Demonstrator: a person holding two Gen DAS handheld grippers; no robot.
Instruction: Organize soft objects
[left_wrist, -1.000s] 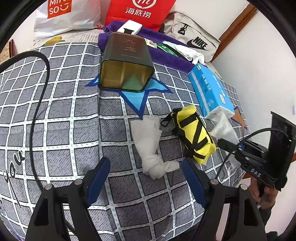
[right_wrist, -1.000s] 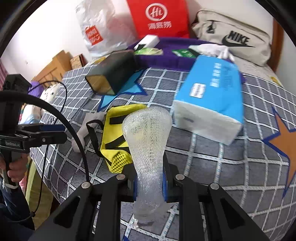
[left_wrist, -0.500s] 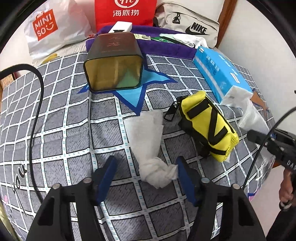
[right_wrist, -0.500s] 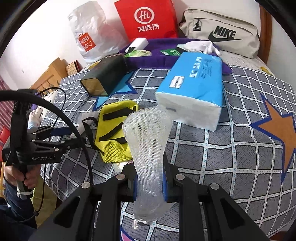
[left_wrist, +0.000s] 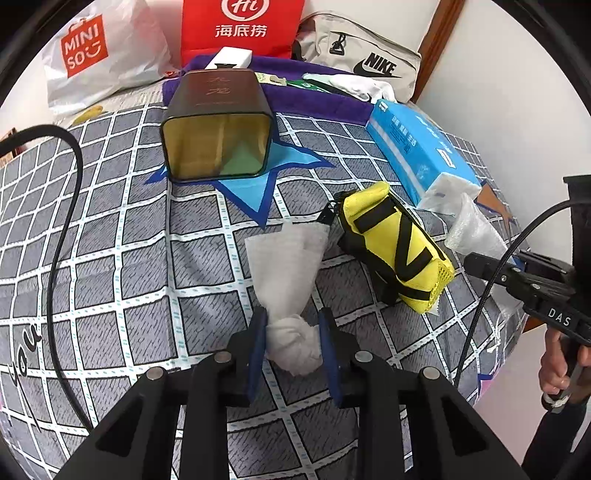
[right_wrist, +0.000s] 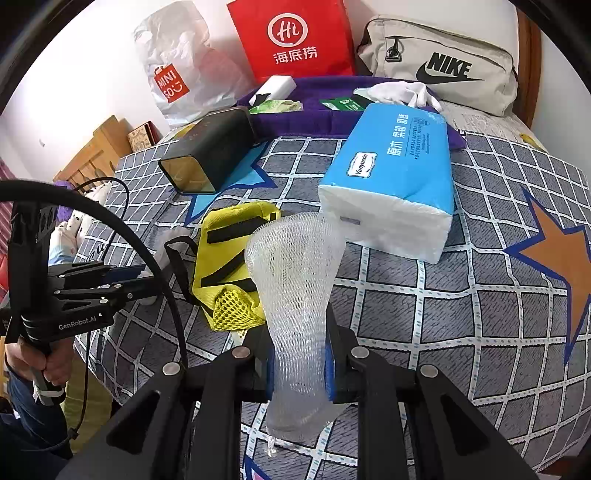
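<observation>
Left gripper (left_wrist: 291, 343) clamped on knotted end of white crumpled cloth (left_wrist: 286, 266), which lies on grey checked bedspread (left_wrist: 110, 236) just beside yellow pouch with black straps (left_wrist: 391, 247). Right gripper (right_wrist: 299, 365) pinching clear white foam mesh sleeve (right_wrist: 295, 280), held upright above bedspread, near blue tissue pack (right_wrist: 395, 177). Dark open-ended tin box (left_wrist: 218, 125) on its side farther back.
</observation>
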